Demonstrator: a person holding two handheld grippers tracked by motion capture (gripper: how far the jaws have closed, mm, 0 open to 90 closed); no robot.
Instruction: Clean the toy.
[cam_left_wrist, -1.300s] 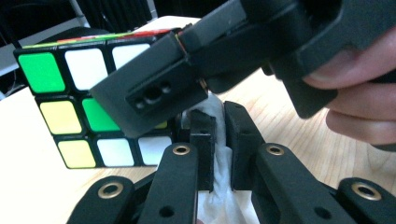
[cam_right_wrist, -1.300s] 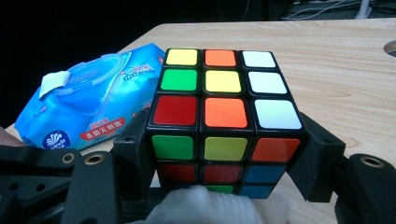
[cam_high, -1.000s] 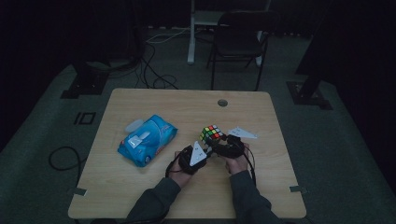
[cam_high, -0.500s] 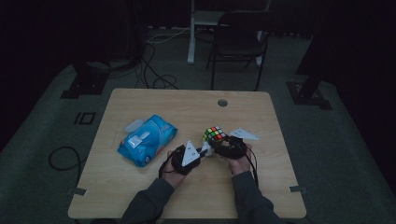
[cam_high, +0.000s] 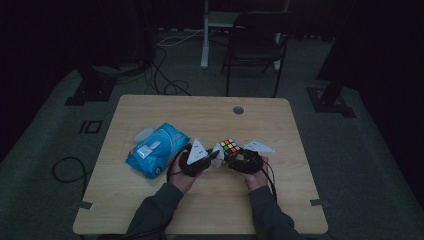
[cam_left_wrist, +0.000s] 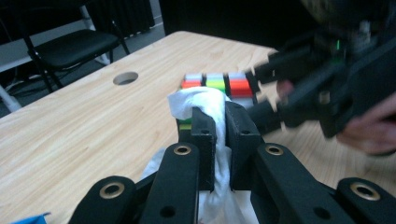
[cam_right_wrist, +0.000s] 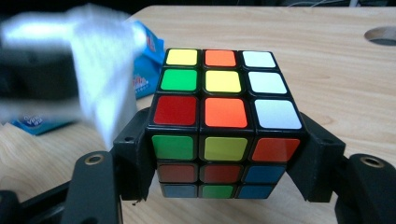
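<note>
The print on the blue wipes pack (cam_right_wrist: 144, 77) is too blurred to read.

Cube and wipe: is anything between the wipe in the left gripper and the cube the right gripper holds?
Nothing visible. The wipe sits right against the cube, with only bare table around them.

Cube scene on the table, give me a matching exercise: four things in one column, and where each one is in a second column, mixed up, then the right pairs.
Things:
1. cube
2. wipe
3. blue pack
4. round hole

Places:
A. lying on the table's left part
B. pinched between the left gripper's jaws
C. in the tabletop near the far edge
D. clamped between the right gripper's jaws

Pairs: 1-D, 2-B, 3-A, 4-C
</note>
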